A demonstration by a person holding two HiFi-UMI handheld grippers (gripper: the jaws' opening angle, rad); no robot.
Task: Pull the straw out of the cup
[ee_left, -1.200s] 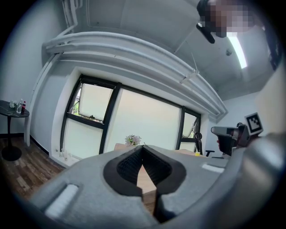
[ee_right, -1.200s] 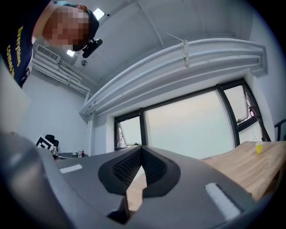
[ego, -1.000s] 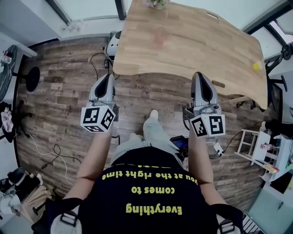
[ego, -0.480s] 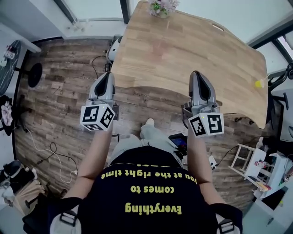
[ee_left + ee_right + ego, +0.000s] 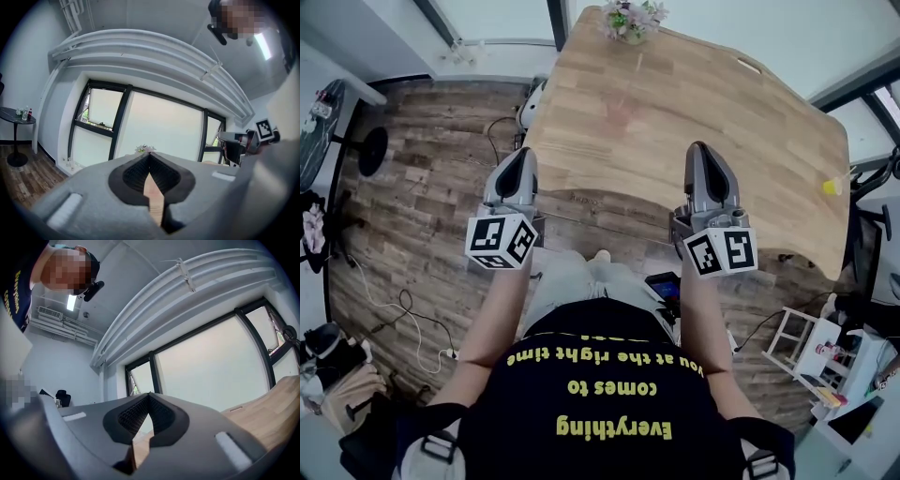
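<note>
Here we are: the person in the black shirt [image 5: 600,403] with yellow lettering stands at the near edge of the wooden counter [image 5: 722,103], a gripper in each hand, both held out level in front.

The left gripper [image 5: 523,155] hangs over the plank floor [image 5: 422,178], just off the counter's near-left corner. Its own view shows it plainly: the left gripper [image 5: 149,154] has its dark ribbed pads [image 5: 136,173] pressed together at the tip, with nothing caught between them.

The right gripper [image 5: 701,150] reaches just over the counter's near edge. Same story up close: the right gripper [image 5: 149,395] is closed tight and empty, with only counter wood and a big window [image 5: 211,371] beyond it.

Where's the cup? At the counter's far right edge sits a small yellow thing [image 5: 831,187] with a thin pale stick rising from it. It's too small for me to swear that's the cup and straw. It sits well apart from both grippers, nearer the right one.

At the counter's far end sits a bunch of flowers [image 5: 628,19]. In the left gripper view a small round side table [image 5: 16,115] stands by the wall.
</note>
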